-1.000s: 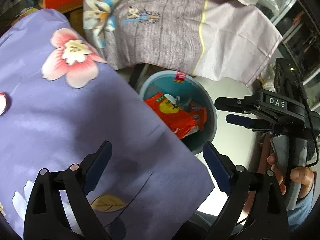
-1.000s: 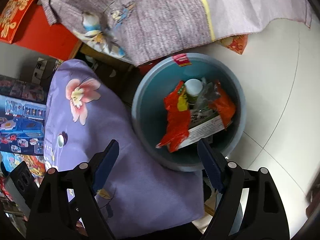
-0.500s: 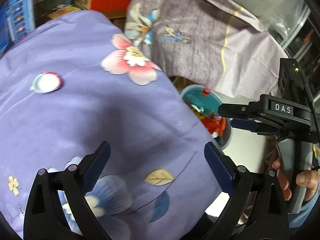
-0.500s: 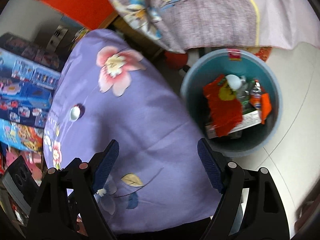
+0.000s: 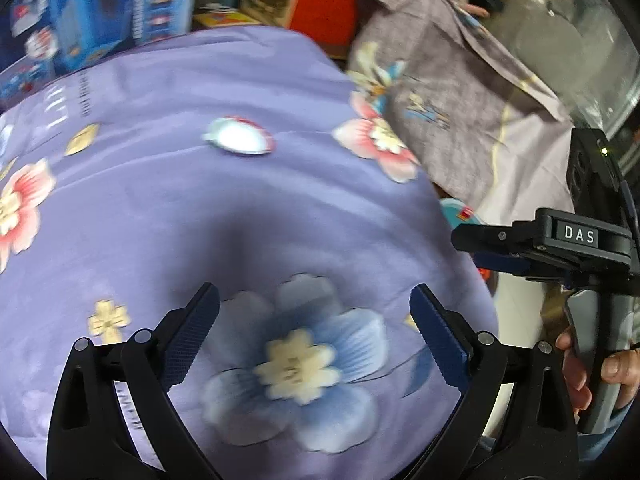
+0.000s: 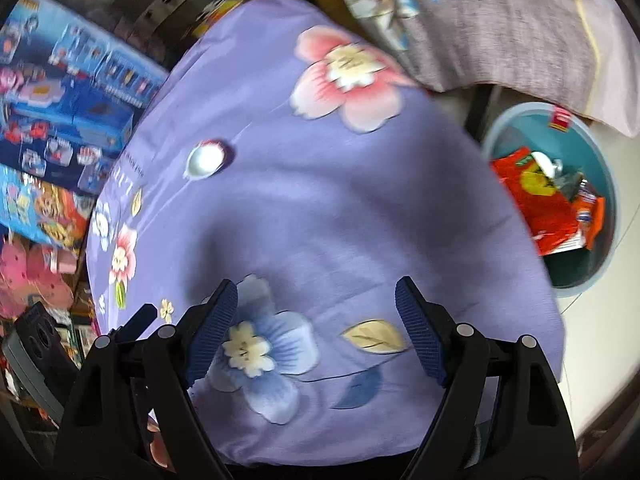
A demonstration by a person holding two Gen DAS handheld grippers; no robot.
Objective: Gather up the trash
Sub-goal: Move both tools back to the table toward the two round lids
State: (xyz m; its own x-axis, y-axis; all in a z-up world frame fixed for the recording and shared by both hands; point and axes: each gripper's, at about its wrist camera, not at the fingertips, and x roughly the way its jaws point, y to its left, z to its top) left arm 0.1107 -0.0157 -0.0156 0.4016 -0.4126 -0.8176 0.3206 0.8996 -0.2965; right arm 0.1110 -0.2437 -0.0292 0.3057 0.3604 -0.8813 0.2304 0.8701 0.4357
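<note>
A small round silver lid with a red rim (image 5: 239, 139) lies on the purple flowered tablecloth (image 5: 192, 216), far ahead of both grippers; it also shows in the right wrist view (image 6: 206, 159). A teal trash bin (image 6: 600, 152) holding red and orange wrappers (image 6: 532, 196) stands on the floor to the right of the table. My left gripper (image 5: 314, 320) is open and empty above the cloth. My right gripper (image 6: 316, 320) is open and empty too; in the left wrist view it shows side-on (image 5: 468, 240) at the right.
A grey-lilac printed cloth (image 6: 500, 20) drapes over furniture behind the bin. Blue toy boxes (image 6: 68, 92) are stacked beyond the table's left and far edges. White tiled floor (image 6: 624, 240) lies right of the bin.
Both grippers have swung left, away from the bin and over the tablecloth. The silver lid has come into closer view. Both stay open and empty.
</note>
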